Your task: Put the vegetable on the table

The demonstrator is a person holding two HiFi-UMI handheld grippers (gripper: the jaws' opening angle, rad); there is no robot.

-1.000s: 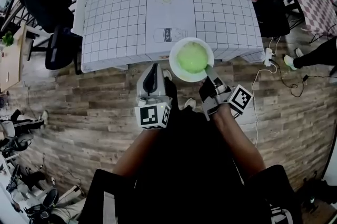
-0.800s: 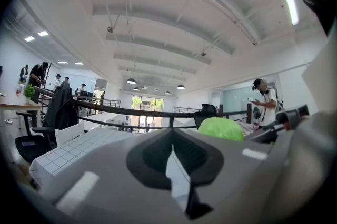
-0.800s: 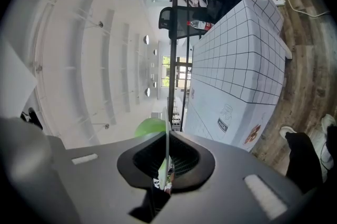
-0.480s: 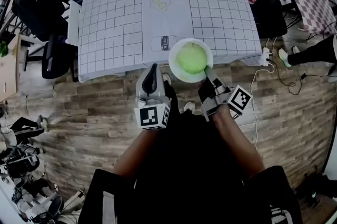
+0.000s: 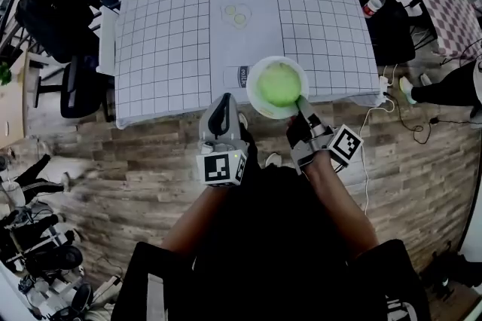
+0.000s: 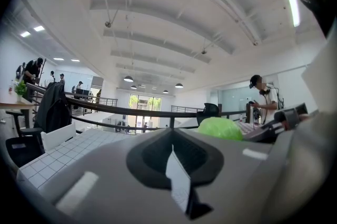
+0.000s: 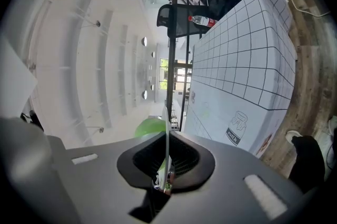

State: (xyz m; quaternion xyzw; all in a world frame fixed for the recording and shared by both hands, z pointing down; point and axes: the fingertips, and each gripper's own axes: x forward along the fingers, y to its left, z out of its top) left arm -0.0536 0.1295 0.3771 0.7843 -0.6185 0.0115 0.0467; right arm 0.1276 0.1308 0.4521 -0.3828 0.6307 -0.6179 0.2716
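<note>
**Vegetable on plate, not on table yet**

- Right gripper (image 5: 301, 102): jaws clamped on the near rim of the white plate (image 5: 253, 90). In the right gripper view the rim runs edge-on straight through the closed jaws.
- Green vegetable (image 5: 279, 84): a round pale-green head, maybe cabbage. It sits in the middle of the plate, centre of the head view.
- The plate overlaps the near edge of the grid-cloth table (image 5: 166, 33), partly over cloth and partly over the wood floor (image 5: 135, 176). I can't tell whether it rests on the edge or is held above it.
- Left gripper (image 5: 224, 101): jaws pressed together with nothing between them. It's parked just left of the plate, not touching, and the vegetable shows at centre right in its view.

Progress, my read: the carry to the table is roughly done, but the placement isn't. What's left is to move further over the cloth, then set the plate down or get the vegetable off it, then let go. The one-sided rim grip risks tilting the plate and rolling the head off.
</note>
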